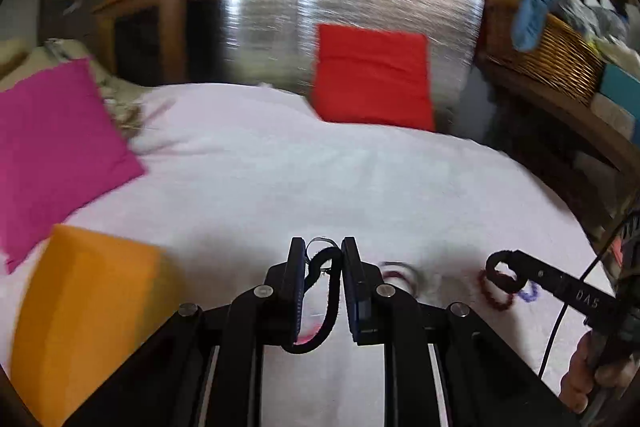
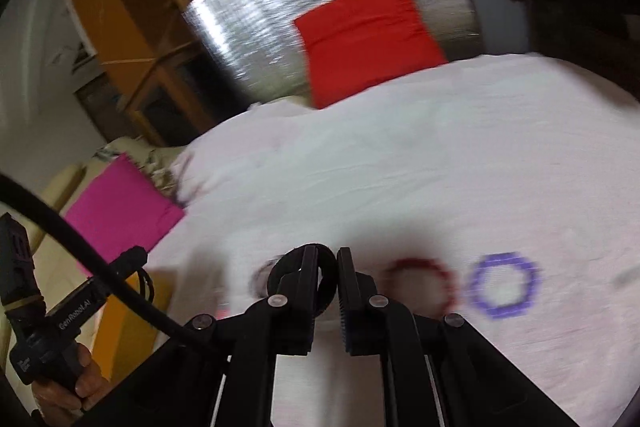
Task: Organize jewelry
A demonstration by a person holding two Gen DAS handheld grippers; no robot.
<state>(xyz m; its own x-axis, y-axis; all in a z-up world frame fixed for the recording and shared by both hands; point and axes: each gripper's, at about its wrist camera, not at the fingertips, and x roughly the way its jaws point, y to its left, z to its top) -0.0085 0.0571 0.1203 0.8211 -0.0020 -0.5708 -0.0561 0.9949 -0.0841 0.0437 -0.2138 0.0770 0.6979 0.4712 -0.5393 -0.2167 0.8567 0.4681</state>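
My left gripper (image 1: 322,247) is shut on a black fabric band (image 1: 330,301) that hangs in a loop between its pads, above the white cloth (image 1: 280,167). My right gripper (image 2: 326,257) is shut on another black loop band (image 2: 286,267); the left wrist view shows it at the right (image 1: 504,271). On the cloth below lie a dark red bead bracelet (image 2: 420,283) and a purple bead bracelet (image 2: 504,285), side by side. A third, blurred bracelet (image 1: 396,273) lies just right of my left fingers.
An orange box (image 1: 88,315) stands at the near left, a magenta cloth (image 1: 52,155) beyond it. A red cloth (image 1: 372,75) leans on a silver foil panel (image 1: 348,7) at the far edge. A wicker basket (image 1: 552,51) sits on a shelf at right.
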